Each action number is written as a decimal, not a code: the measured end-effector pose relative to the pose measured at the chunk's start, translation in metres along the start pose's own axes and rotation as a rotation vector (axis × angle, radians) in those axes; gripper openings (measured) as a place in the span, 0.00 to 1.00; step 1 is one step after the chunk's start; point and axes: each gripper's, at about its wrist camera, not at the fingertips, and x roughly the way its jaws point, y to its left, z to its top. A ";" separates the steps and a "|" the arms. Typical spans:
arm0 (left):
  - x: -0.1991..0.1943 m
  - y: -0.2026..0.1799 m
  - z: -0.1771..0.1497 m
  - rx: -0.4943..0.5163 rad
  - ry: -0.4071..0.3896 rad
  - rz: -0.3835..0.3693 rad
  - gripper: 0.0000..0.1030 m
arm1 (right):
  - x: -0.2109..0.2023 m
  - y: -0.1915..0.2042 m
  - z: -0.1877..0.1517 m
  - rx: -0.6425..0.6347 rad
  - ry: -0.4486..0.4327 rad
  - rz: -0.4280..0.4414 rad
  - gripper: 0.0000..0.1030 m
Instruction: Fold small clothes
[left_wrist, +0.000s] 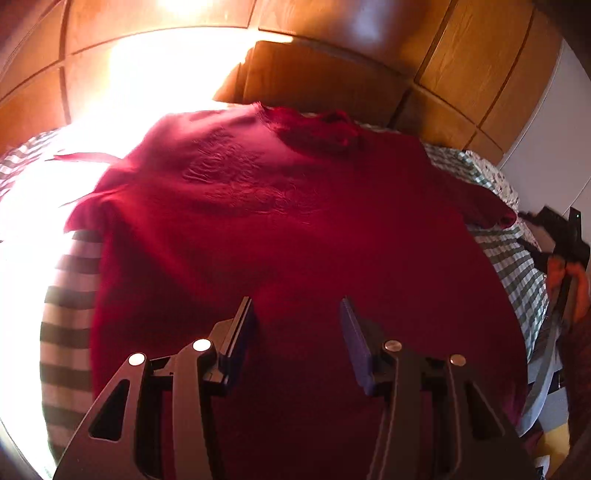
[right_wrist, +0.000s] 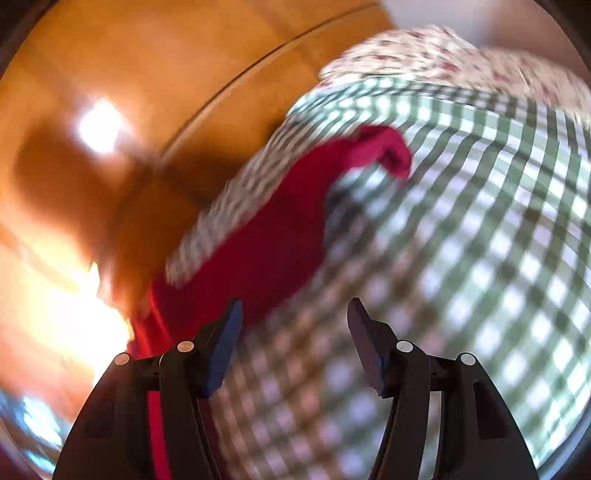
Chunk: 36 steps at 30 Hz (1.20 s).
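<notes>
Red shirt (left_wrist: 295, 221) lies spread flat on checked bedspread (left_wrist: 517, 266), one sleeve (right_wrist: 384, 151) sticking out sideways. Left tool (left_wrist: 297, 314) hovers over the hem end, jaws partly apart, nothing between them. Right tool (right_wrist: 295, 317) over bare bedspread, jaws apart, empty; view blurred. Shirt looks light, soft, limp: likely sags and bunches. Best pinch at hem corners or sleeve edge.

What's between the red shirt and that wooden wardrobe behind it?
In the left wrist view, a strip of checked bedcover lies between the red shirt and the wooden wardrobe.
</notes>
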 end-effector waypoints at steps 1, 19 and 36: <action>0.003 0.000 0.000 0.003 0.004 0.006 0.49 | 0.005 -0.007 0.010 0.055 -0.001 0.016 0.57; 0.022 -0.004 -0.010 -0.015 -0.014 0.019 0.56 | 0.035 -0.015 0.106 -0.192 -0.131 -0.457 0.05; 0.004 0.017 -0.004 -0.111 -0.012 -0.071 0.58 | 0.019 0.122 0.052 -0.439 -0.105 -0.117 0.05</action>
